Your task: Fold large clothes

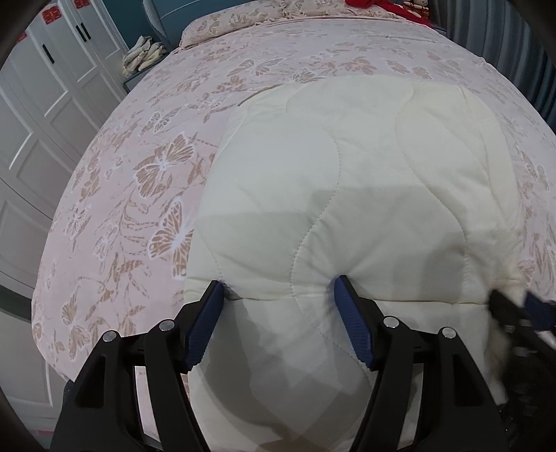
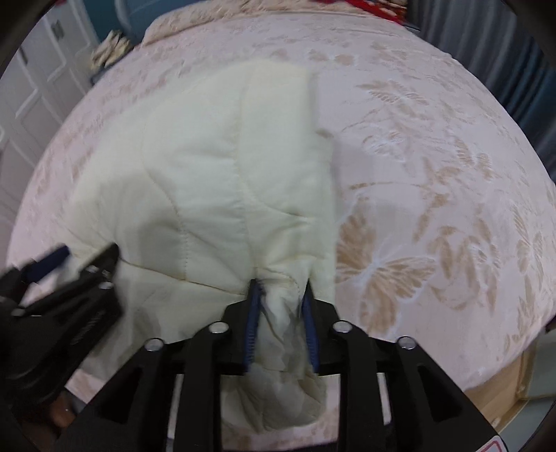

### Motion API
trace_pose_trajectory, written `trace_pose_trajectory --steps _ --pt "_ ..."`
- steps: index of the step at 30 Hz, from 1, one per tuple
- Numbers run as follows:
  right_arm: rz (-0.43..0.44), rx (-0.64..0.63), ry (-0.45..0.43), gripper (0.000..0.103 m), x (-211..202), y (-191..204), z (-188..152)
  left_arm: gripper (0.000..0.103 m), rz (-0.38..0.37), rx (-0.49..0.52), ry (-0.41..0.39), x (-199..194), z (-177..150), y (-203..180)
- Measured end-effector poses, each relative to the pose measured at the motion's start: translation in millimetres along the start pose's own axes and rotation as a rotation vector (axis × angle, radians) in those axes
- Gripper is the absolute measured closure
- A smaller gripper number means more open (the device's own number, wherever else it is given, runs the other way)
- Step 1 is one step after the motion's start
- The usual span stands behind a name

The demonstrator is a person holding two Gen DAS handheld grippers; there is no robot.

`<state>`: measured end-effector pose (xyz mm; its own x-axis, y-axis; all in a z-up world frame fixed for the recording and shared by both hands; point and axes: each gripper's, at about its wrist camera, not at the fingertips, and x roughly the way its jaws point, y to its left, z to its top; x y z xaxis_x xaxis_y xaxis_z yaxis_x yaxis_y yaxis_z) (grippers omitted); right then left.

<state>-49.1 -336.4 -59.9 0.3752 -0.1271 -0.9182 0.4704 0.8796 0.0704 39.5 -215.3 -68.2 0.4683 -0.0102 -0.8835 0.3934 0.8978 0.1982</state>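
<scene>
A cream quilted garment (image 1: 347,180) lies folded on the bed, with its near edge hanging toward me. My left gripper (image 1: 278,288) is open, its blue-padded fingers (image 1: 205,323) astride the garment's near fold without pinching it. My right gripper (image 2: 281,288) is shut on a bunched piece of the same garment (image 2: 215,174) at its near right edge. The right gripper shows blurred at the right edge of the left wrist view (image 1: 521,309). The left gripper shows at the left of the right wrist view (image 2: 80,260).
The bed carries a pink cover with tan butterflies (image 1: 160,167) (image 2: 434,215). White wardrobe doors (image 1: 38,114) stand to the left. A pillow (image 1: 222,24) and red items (image 1: 389,7) lie at the head. Grey curtains (image 2: 521,69) hang at the right.
</scene>
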Motion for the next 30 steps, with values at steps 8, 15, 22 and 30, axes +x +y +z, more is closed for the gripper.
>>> trace_pose_trajectory --steps 8,15,22,30 --pt "-0.030 0.021 0.024 0.038 -14.2 -8.2 -7.0 0.039 -0.017 -0.011 0.007 -0.3 2.2 5.5" --pt "-0.018 0.030 0.080 0.023 16.2 -8.4 -15.3 0.027 -0.060 -0.099 -0.004 -21.2 10.9 46.2" --pt "0.013 0.054 0.110 0.016 31.2 -8.7 -10.1 0.009 -0.142 -0.229 0.105 10.4 12.1 84.1" --pt "0.069 0.094 0.139 0.012 47.1 -15.0 -6.1 0.005 -0.176 -0.222 0.116 29.9 17.3 72.8"
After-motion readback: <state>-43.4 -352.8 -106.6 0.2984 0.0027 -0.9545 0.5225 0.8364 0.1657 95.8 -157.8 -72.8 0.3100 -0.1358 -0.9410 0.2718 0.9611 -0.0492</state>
